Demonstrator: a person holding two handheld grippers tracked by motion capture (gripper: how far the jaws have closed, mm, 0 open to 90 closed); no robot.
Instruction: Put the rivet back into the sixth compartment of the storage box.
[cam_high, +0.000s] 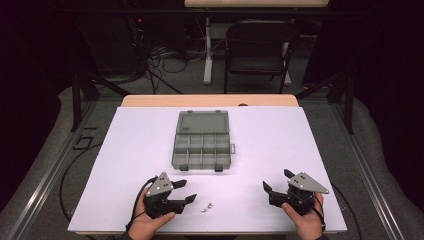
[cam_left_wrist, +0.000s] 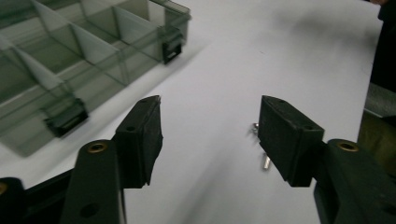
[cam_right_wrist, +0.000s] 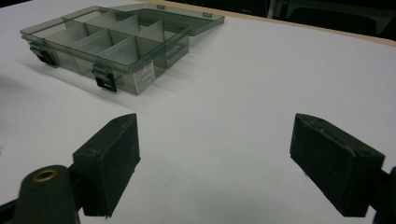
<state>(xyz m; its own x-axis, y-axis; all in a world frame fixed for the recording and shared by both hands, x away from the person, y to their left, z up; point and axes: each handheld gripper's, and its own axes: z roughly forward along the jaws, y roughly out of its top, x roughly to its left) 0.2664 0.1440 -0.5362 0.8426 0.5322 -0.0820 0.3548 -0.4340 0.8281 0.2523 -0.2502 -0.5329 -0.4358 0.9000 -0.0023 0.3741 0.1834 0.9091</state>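
Open organizer box mid-table, small screws beside left gripper.

Screws btwn box & edge

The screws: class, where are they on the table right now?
In the high view, the screws lie near the table's front edge, just right of the left gripper, before the box.

one organizer box, two screws, two grippers
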